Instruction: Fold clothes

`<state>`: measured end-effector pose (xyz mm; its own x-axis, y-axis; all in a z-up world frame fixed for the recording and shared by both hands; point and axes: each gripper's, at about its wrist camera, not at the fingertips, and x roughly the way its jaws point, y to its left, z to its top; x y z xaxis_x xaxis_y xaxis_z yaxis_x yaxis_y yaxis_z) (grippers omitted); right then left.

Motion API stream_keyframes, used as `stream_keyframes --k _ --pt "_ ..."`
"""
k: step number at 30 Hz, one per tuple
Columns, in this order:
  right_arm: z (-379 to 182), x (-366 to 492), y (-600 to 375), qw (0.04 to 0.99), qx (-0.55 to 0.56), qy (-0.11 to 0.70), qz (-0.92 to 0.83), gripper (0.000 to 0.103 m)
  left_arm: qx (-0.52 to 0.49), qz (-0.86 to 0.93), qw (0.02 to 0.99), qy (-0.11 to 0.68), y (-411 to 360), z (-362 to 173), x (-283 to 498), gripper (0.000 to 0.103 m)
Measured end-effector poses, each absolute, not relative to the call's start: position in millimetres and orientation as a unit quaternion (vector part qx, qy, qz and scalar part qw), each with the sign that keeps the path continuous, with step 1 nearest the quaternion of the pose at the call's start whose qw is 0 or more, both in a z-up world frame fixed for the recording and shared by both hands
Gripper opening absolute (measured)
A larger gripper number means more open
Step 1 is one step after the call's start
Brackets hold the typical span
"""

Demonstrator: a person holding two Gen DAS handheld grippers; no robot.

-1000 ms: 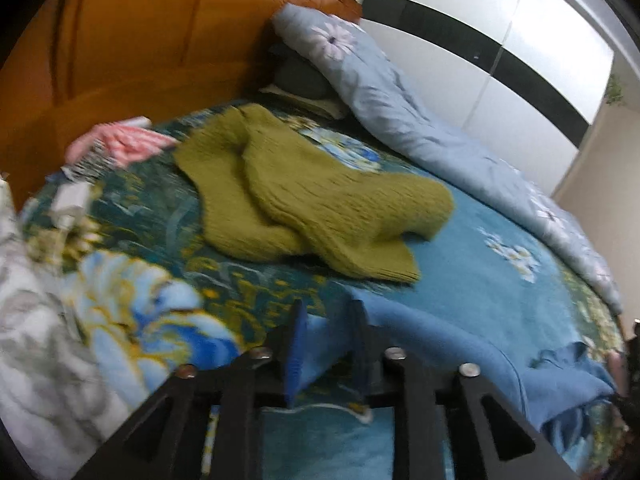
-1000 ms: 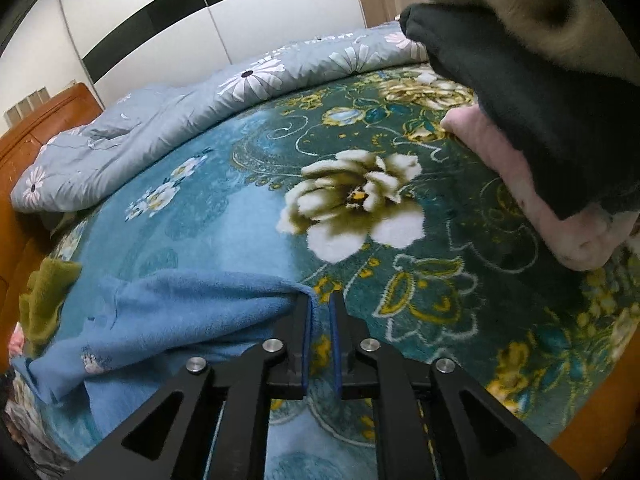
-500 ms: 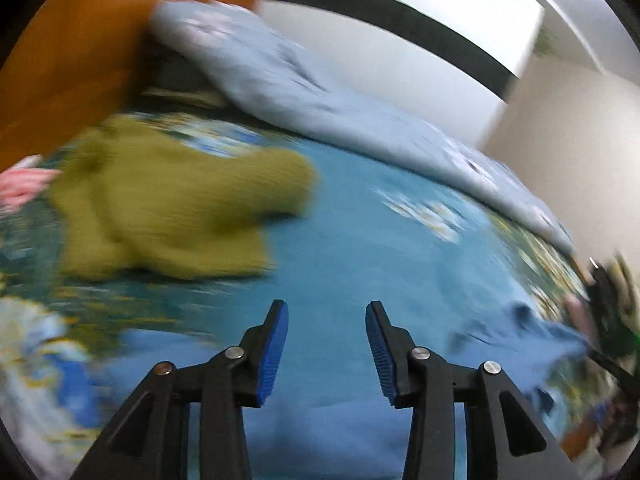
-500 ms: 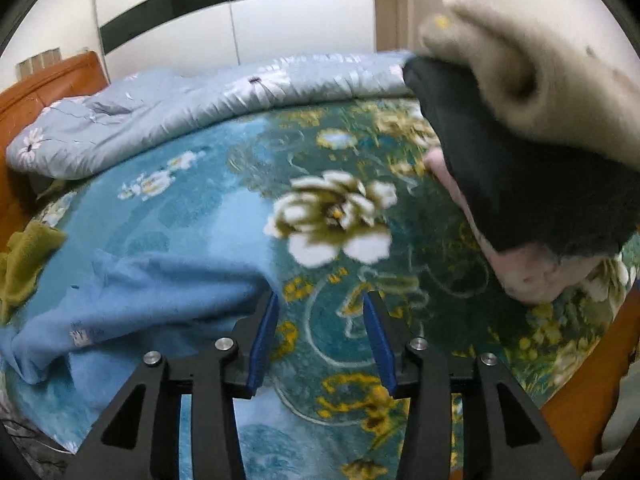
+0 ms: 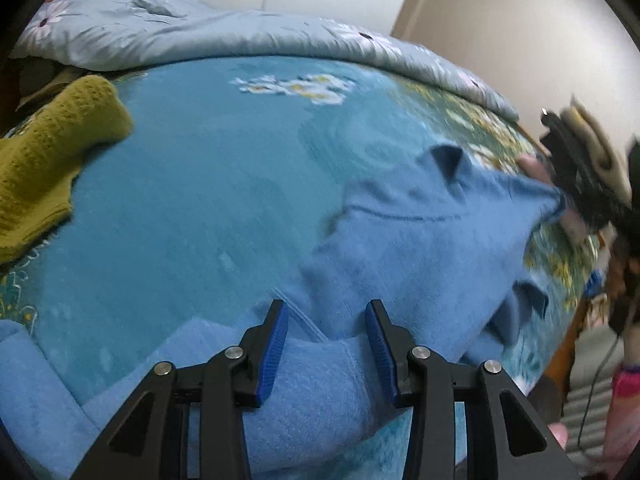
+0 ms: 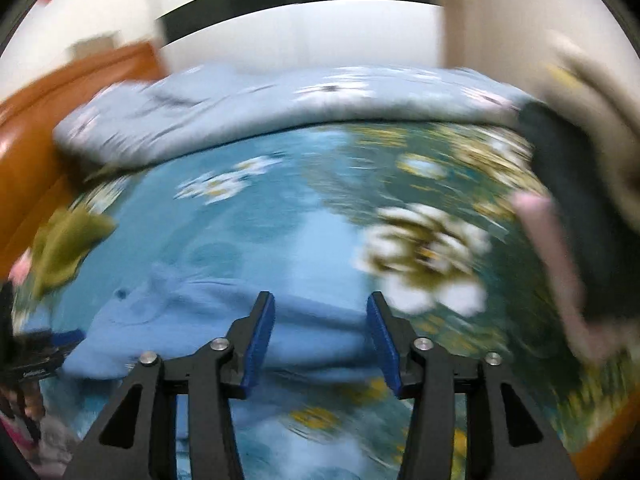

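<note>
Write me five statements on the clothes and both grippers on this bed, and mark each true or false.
1. The blue garment lies spread on the bed. True.
2. The left gripper clamps the olive sweater. False: its pads stand apart over blue fabric.
3. The right gripper is shut. False: its jaws are opening.
4. The olive sweater lies apart from the blue garment. True.
5. The grey floral quilt covers the blue garment. False: it lies along the far side.
</note>
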<state>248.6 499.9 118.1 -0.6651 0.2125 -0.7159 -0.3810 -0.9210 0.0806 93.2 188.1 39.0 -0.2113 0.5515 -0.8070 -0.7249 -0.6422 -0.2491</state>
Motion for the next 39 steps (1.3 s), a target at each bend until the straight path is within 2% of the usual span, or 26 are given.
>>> stream_keyframes --k 3,7,12,20,27,30,33,36,37,38,39 --pt "107 219 485 0.109 -0.4 0.076 0.907 0.056 -0.467 0.774 0.418 0.09 184 44 93 0.046" --pt "86 196 490 0.084 -0.442 0.057 0.891 0.057 -0.467 0.777 0.415 0.079 177 45 81 0.052" --pt "62 203 505 0.075 -0.481 0.087 0.869 0.057 -0.471 0.775 0.415 0.074 176 39 72 0.057" --pt "56 244 482 0.029 -0.475 0.085 0.876 0.057 -0.475 0.767 0.419 0.096 186 32 76 0.058" --pt "57 246 496 0.055 -0.447 0.137 0.882 0.056 -0.486 0.747 0.442 0.102 196 26 65 0.06" --pt "56 240 505 0.07 -0.44 0.164 0.88 0.056 -0.484 0.748 0.441 0.112 198 26 59 0.067" --pt "56 240 499 0.067 -0.444 0.16 0.879 0.056 -0.475 0.747 0.448 0.127 201 29 60 0.067" --pt "59 244 489 0.062 -0.445 0.15 0.881 0.036 -0.489 0.731 0.46 0.119 202 23 58 0.065" --pt "59 247 488 0.065 -0.444 0.15 0.881 0.023 -0.494 0.727 0.463 0.111 201 22 57 0.064" --pt "60 250 487 0.066 -0.442 0.154 0.881 0.013 -0.498 0.725 0.465 0.101 199 23 57 0.062" --pt "61 254 487 0.065 -0.438 0.162 0.882 0.01 -0.501 0.723 0.468 0.091 196 23 57 0.052"
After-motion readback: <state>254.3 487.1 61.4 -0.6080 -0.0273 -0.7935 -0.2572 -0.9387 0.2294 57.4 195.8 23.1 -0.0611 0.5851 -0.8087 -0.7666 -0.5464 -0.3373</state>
